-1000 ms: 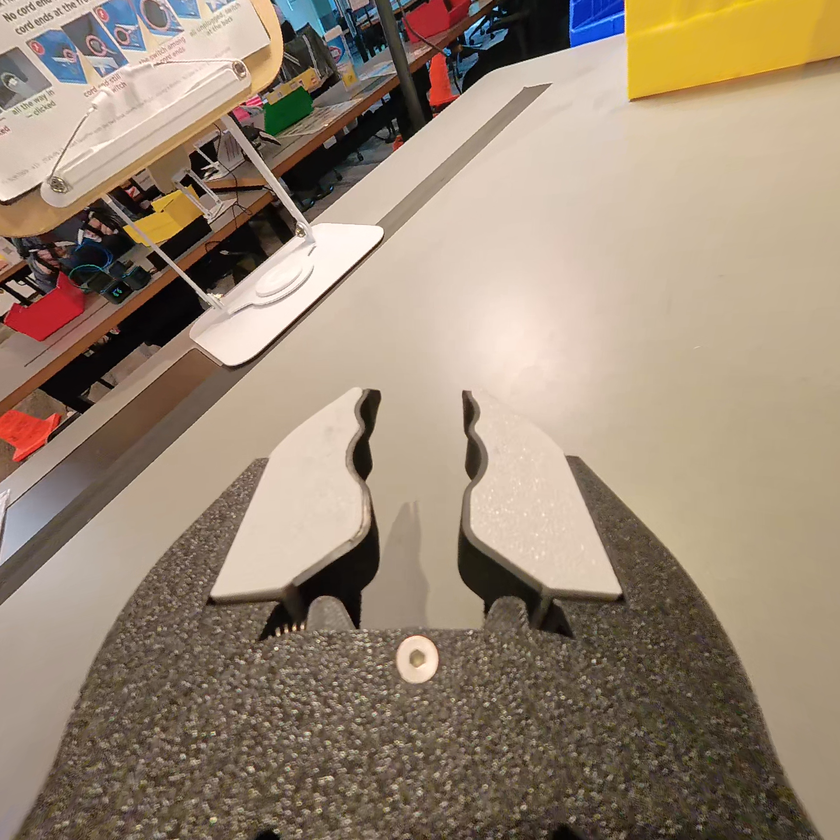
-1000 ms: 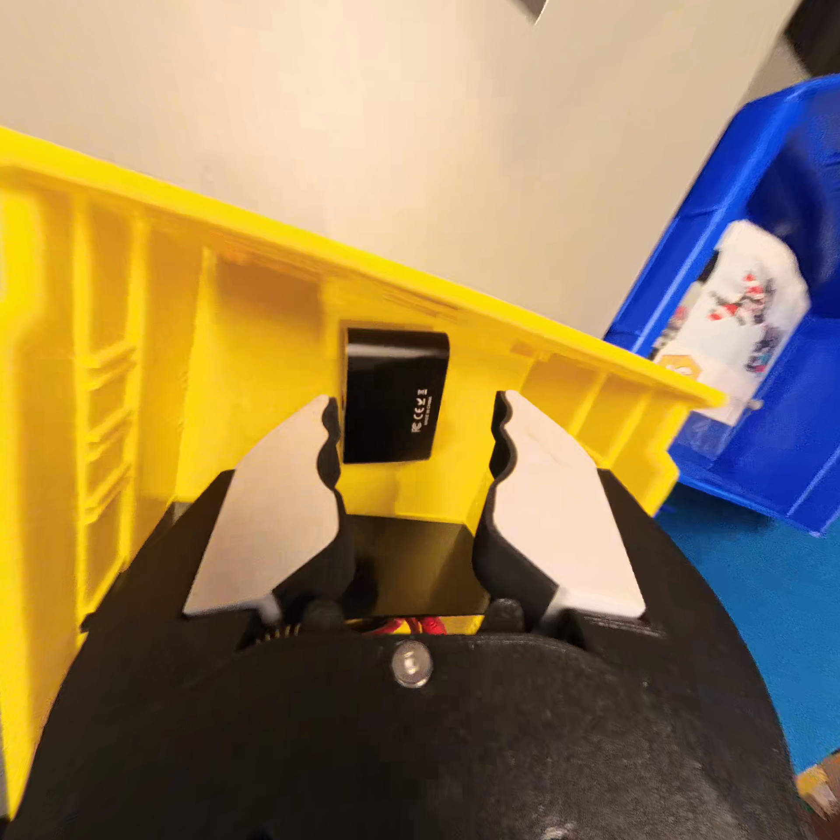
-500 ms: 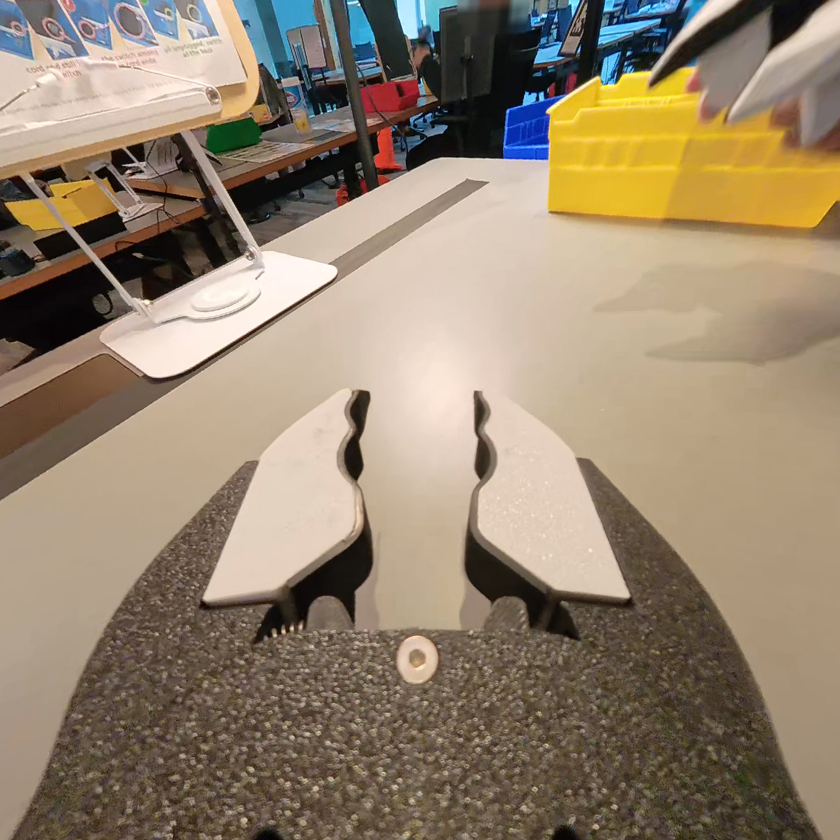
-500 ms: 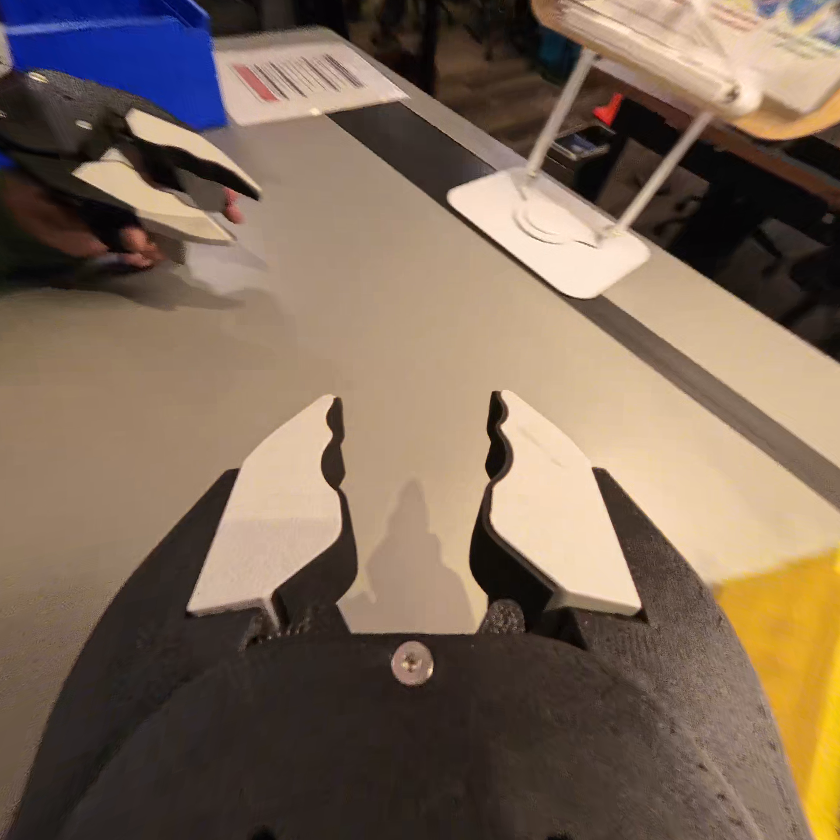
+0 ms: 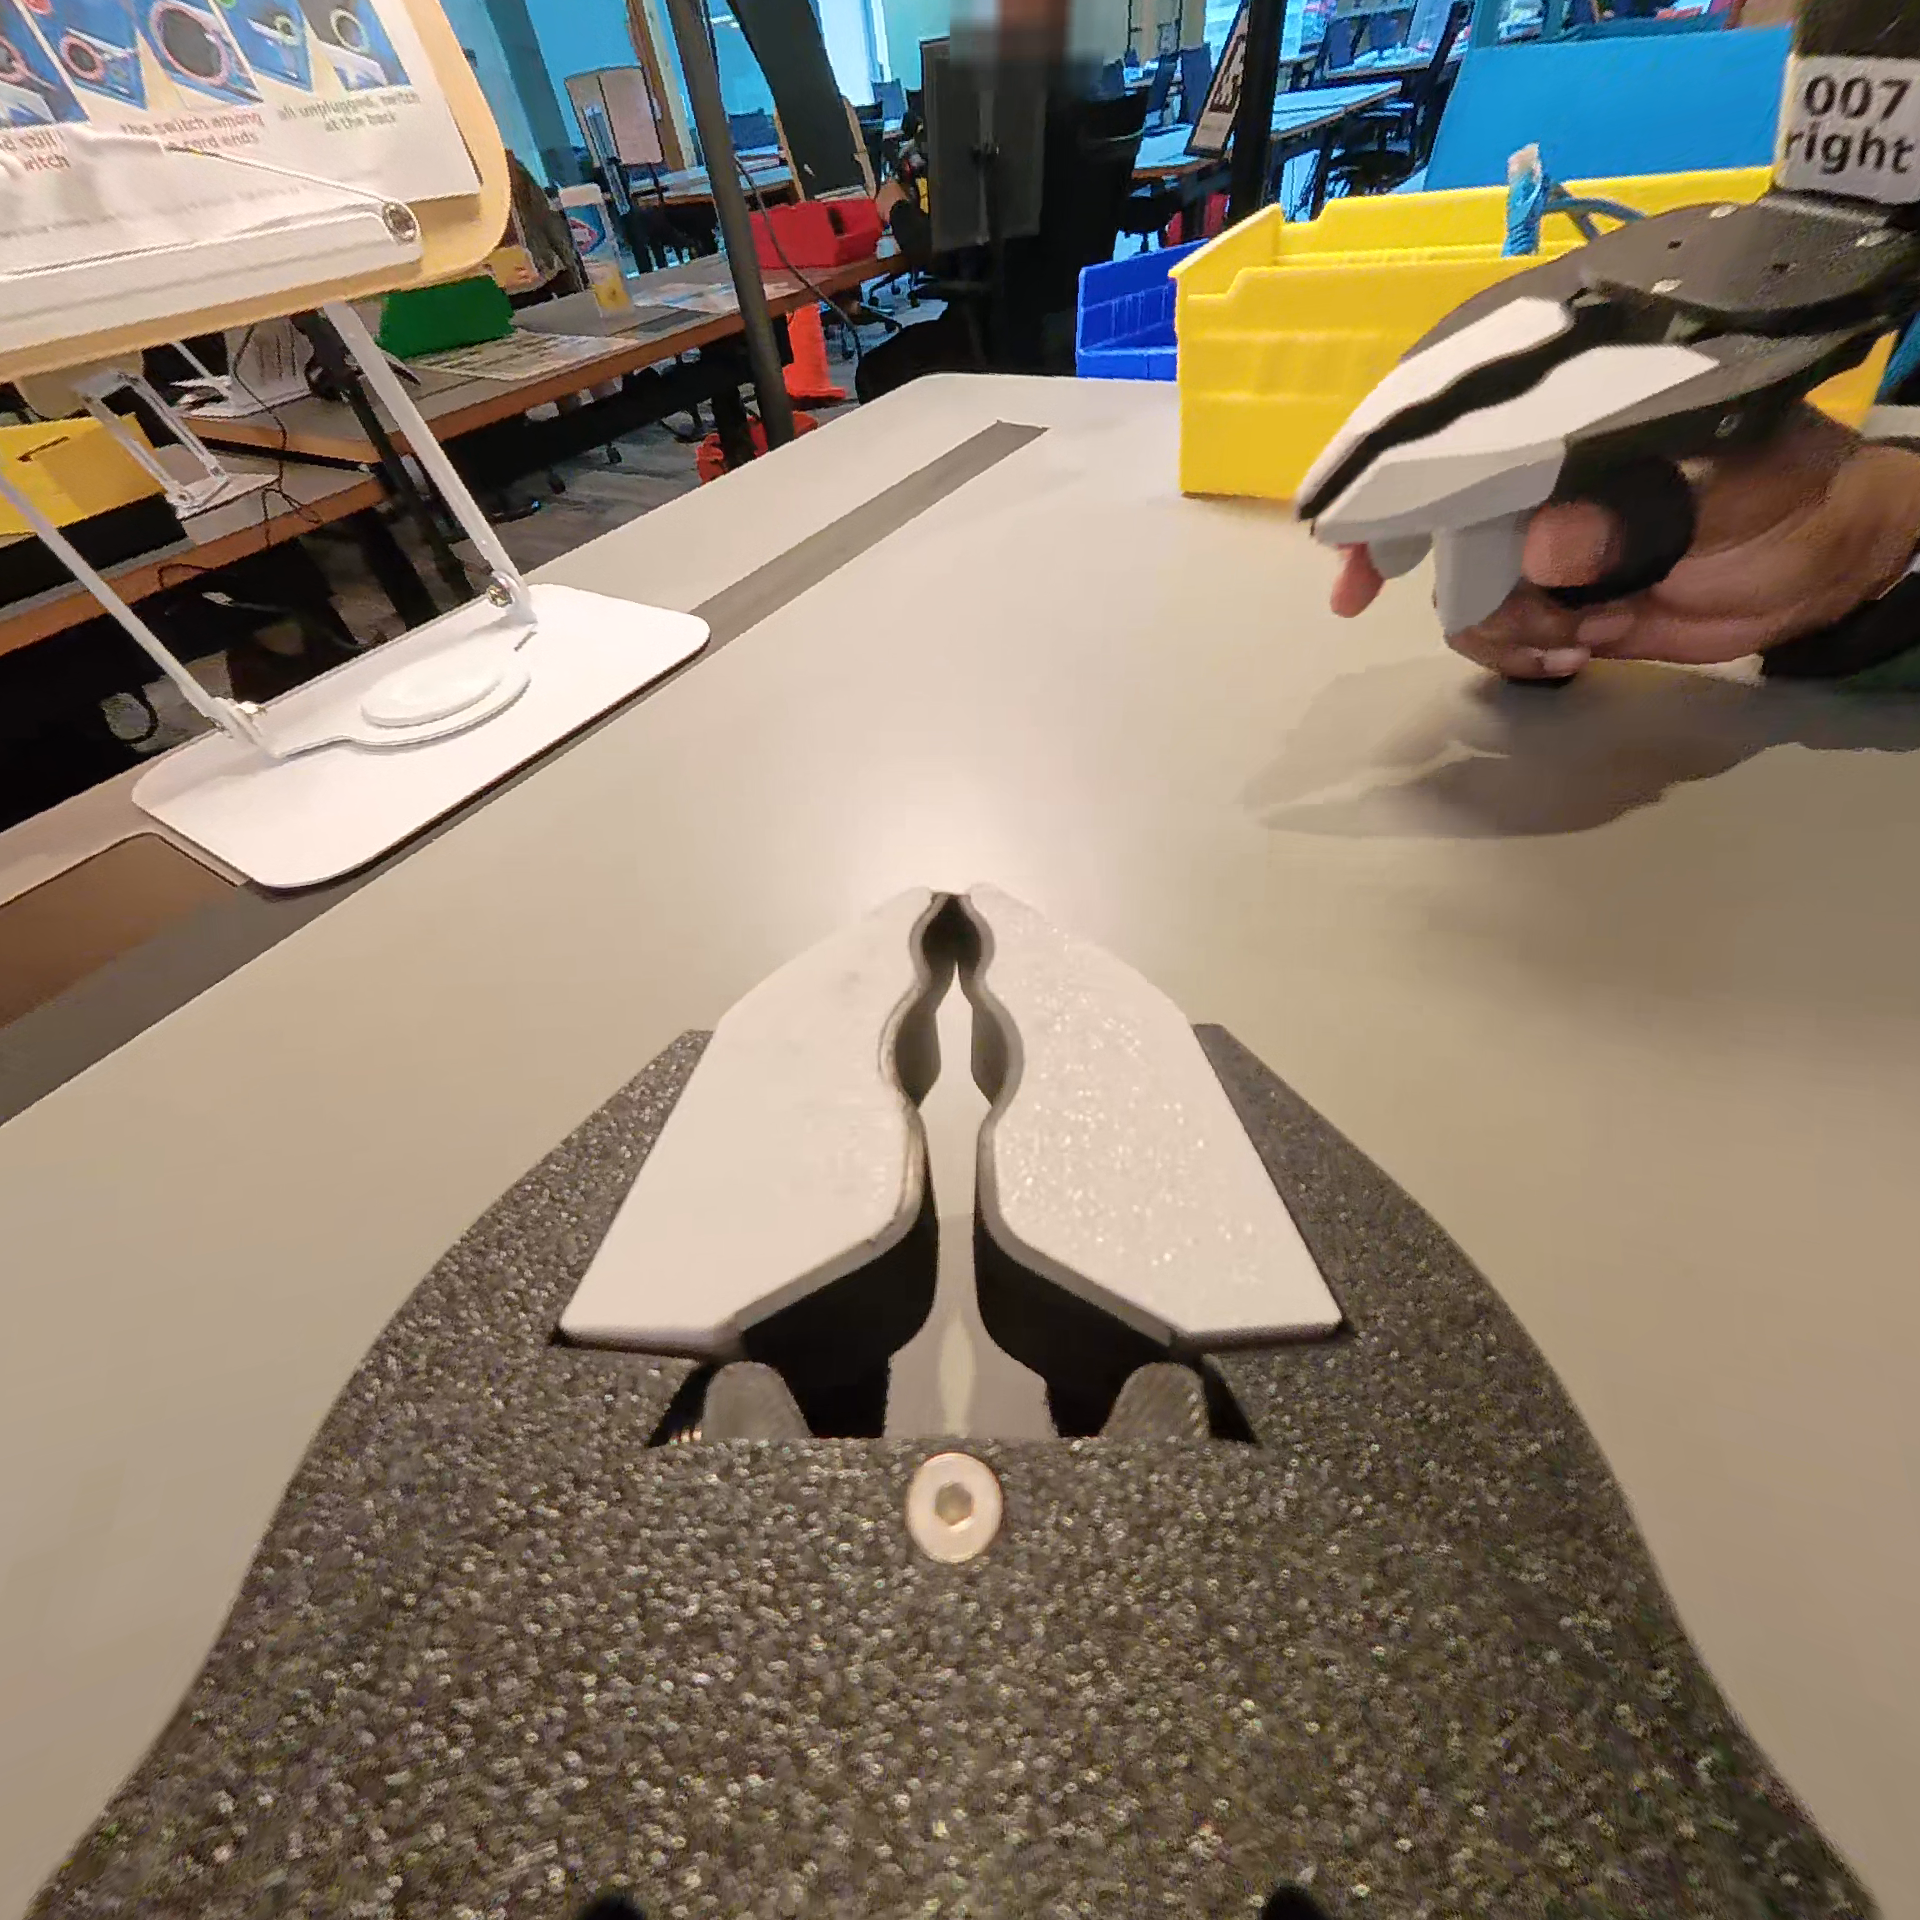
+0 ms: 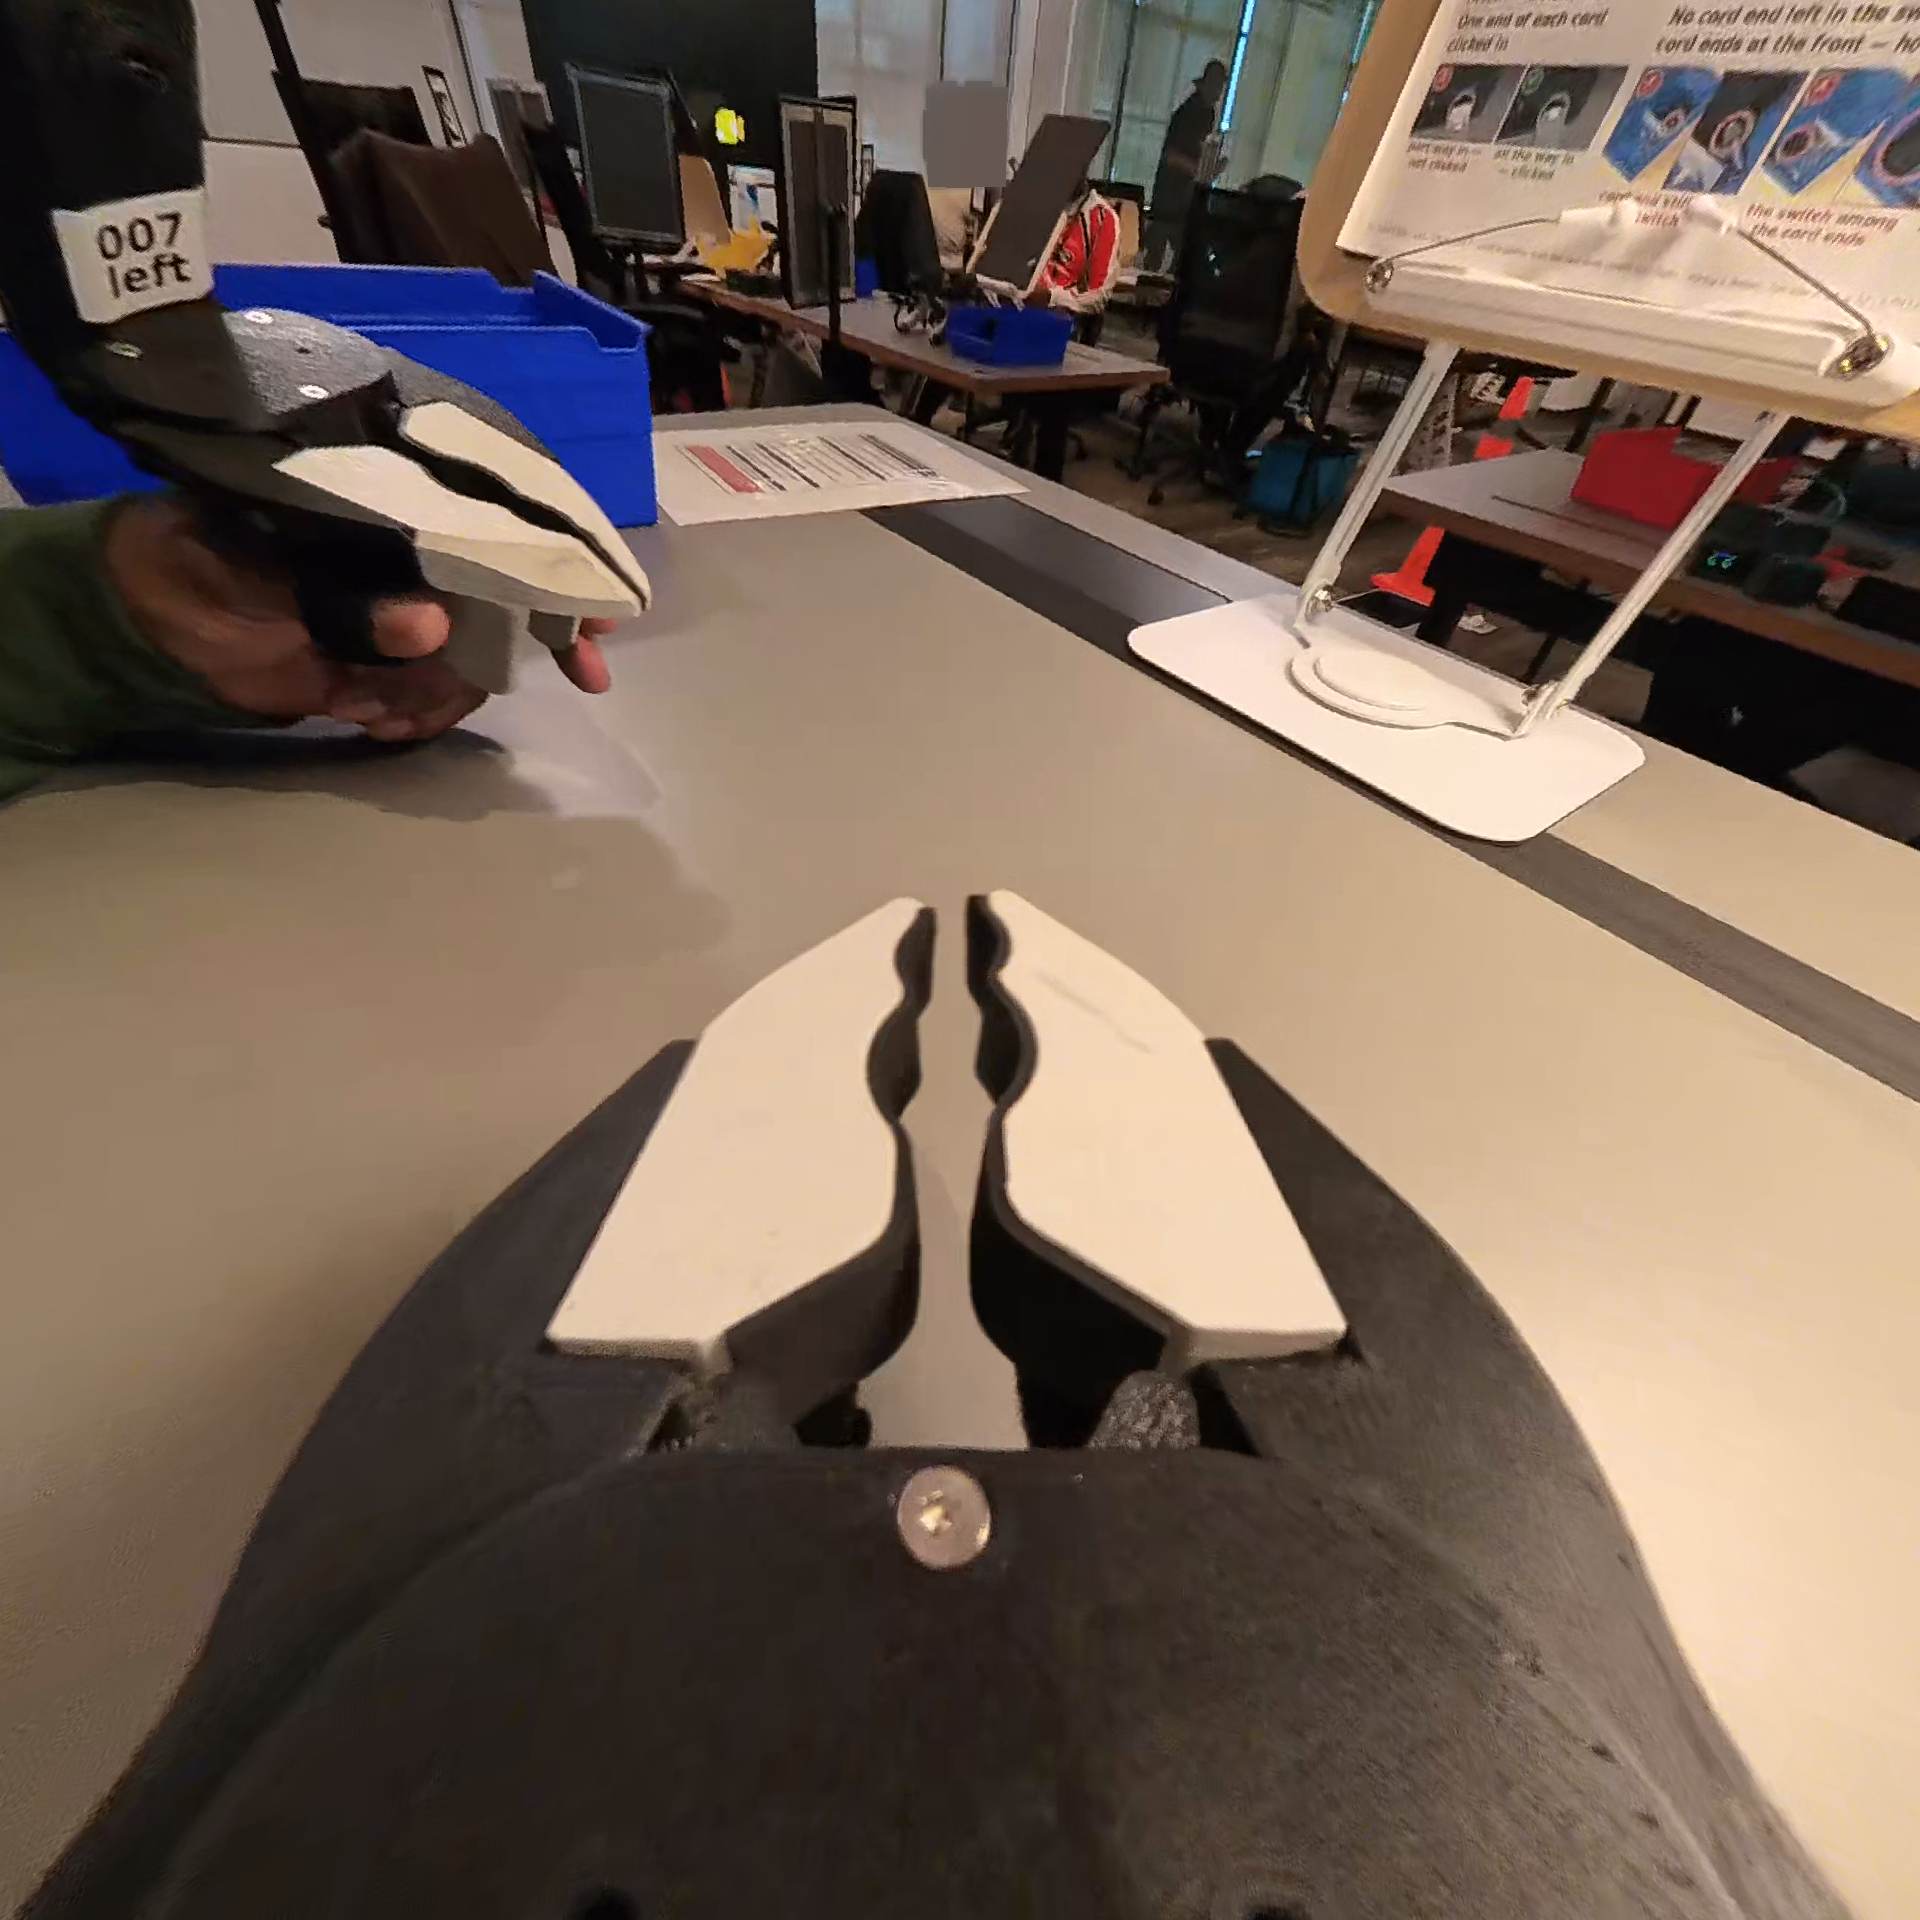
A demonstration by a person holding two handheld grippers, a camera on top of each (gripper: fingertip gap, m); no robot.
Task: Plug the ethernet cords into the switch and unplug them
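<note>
I count 2 tongs (image 5: 951, 914) (image 6: 948, 909), 1 yellow bin (image 5: 1351, 343), 1 blue bin (image 6: 499, 353), 1 stand (image 5: 416, 727), 1 sheet (image 6: 831, 468).

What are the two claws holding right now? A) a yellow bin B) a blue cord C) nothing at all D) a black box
C: the left claw and the right claw are both pinched shut over the bare grey table, with nothing between their fingers.
</note>
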